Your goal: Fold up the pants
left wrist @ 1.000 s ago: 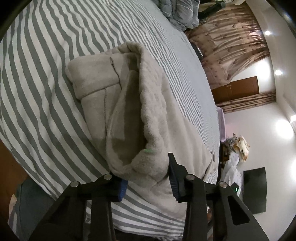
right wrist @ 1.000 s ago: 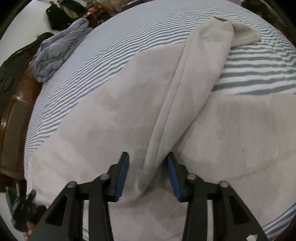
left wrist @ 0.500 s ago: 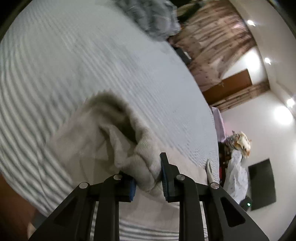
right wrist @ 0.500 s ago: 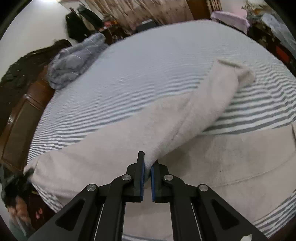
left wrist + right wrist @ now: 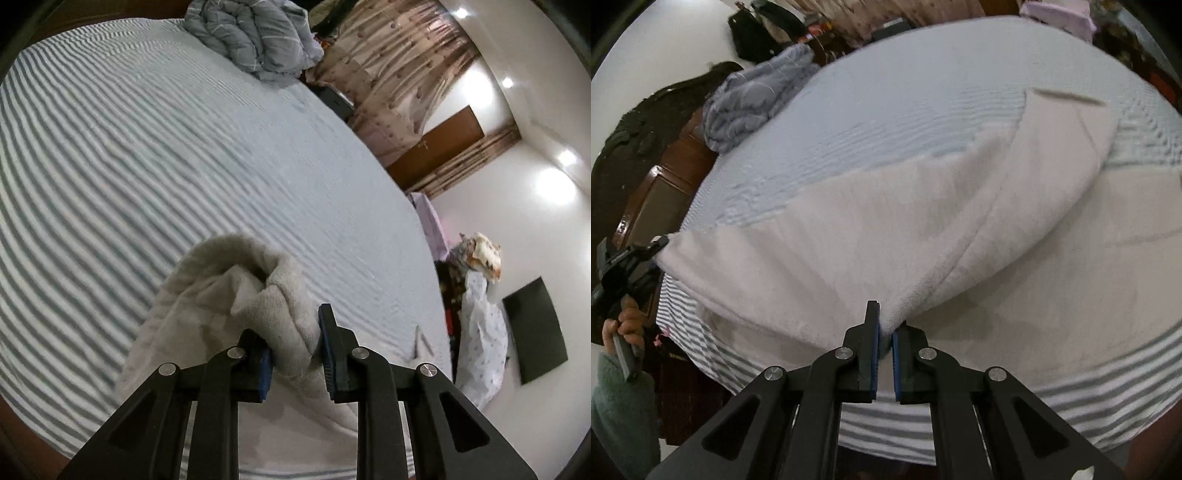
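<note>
While both my grippers are clamped on cloth, I see no container in either view, only the striped bed [image 5: 184,147] bearing everything. My left gripper [image 5: 295,347] has its blue pads pinched narrow on a thick bunched wad of the beige fleece pants [image 5: 229,302]; the fabric bulges up and ahead of the fingertips and drapes down to the sheet below and to the left of them. My right gripper [image 5: 884,354] is squeezed almost fully together on a thin fold of the same pants [image 5: 886,240], which fan out ahead of the tips across the near part of the bed, one leg running away to the upper right. At the far left of the right wrist view, the other gripper [image 5: 646,251] grips the pants' opposite end, with a hand [image 5: 624,325] in a green sleeve [image 5: 620,406] on its handle. Well beyond both grippers, a crumpled grey quilt [image 5: 255,40] lies at the bed's far edge.
</note>
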Motion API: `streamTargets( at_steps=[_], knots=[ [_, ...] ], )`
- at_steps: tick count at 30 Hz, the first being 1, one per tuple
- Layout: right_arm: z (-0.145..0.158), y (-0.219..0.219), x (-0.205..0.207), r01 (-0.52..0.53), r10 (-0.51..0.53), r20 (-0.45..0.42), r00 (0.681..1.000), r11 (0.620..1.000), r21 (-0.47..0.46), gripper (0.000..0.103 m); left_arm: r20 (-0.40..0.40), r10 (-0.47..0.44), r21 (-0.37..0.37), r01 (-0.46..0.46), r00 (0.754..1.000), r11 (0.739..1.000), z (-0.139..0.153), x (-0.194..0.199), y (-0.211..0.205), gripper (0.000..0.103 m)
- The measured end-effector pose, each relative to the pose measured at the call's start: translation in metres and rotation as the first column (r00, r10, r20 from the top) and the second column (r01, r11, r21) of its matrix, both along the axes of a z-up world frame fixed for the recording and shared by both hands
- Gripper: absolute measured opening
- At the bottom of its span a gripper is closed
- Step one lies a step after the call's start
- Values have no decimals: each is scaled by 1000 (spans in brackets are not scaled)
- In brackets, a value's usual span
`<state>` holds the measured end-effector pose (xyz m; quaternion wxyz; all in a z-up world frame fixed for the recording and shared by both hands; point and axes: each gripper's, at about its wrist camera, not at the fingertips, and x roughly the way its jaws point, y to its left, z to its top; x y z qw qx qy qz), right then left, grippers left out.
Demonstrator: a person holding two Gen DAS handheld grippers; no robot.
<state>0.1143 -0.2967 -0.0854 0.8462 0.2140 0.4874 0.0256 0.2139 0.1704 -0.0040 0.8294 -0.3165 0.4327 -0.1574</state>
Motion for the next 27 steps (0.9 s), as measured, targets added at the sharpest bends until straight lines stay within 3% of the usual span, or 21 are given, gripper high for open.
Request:
streamTargets(
  at_steps=[4,10,23,27],
  knots=[
    [-22,3,-6,0,0,-39,999,1000,10,5,-61,4,46,-1,998,999,-28,-14,12,23],
    [-43,14,-5,5,-5,-80,997,1000,1,5,-169,52,50,-44,984,998,-73,-26,24,23],
    [-61,30,-10,-22,11,-91,996,992,-123,7,-151,37,68,-27,988,997,-81,-48,27,24],
    [-67,27,-8,8,-17,-90,996,995,-99,8,-125,29,153,-9,992,988,-77,-49,16,28]
  ],
)
